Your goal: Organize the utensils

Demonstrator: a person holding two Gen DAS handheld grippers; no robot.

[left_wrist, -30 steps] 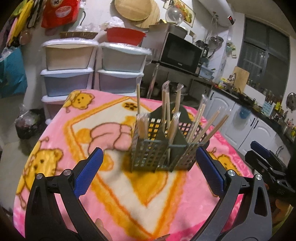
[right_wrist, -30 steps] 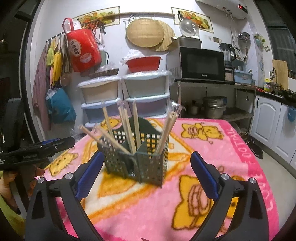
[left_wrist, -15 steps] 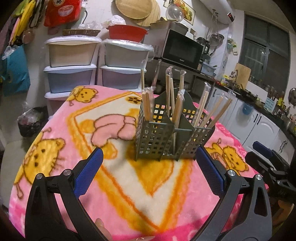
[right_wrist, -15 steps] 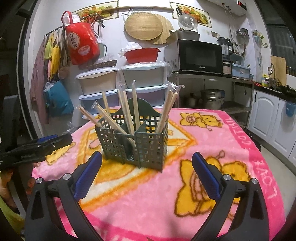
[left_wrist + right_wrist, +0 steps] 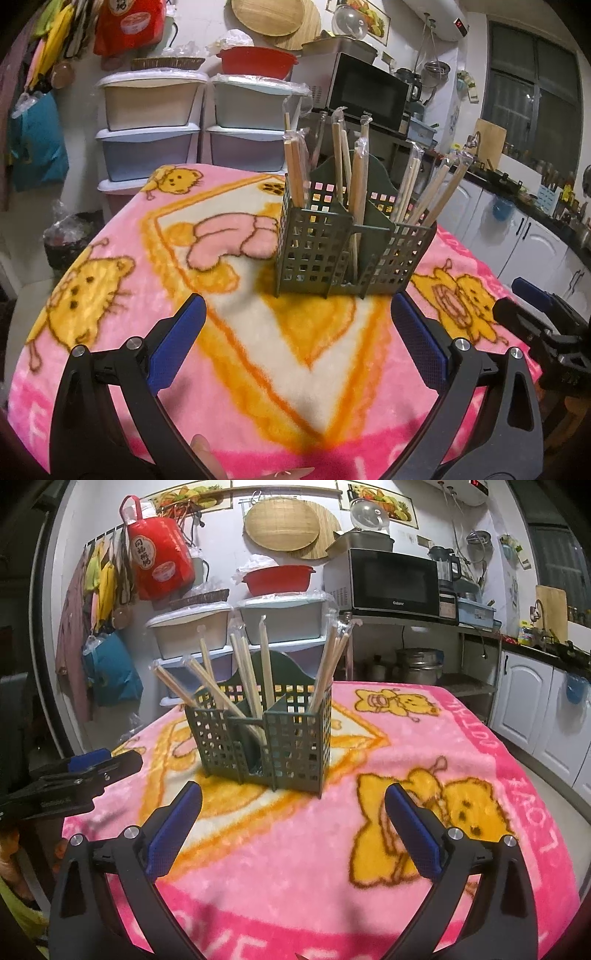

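Wrapped chopsticks (image 5: 343, 162) stand in a green caddy (image 5: 351, 251) mid-blanket (image 5: 110, 288); left gripper (image 5: 295, 339) and right gripper (image 5: 291, 819) hover wide open, empty. Light, stiff, slippery-sleeved sticks probably grip best near their tops.

Dark green grid-patterned utensil caddy (image 5: 351, 251) holding pale wooden chopsticks (image 5: 356, 177), on a pink blanket (image 5: 295, 842) with yellow cartoon bears, orange borders. Black grippers' fingers have blue pads (image 5: 173, 830).
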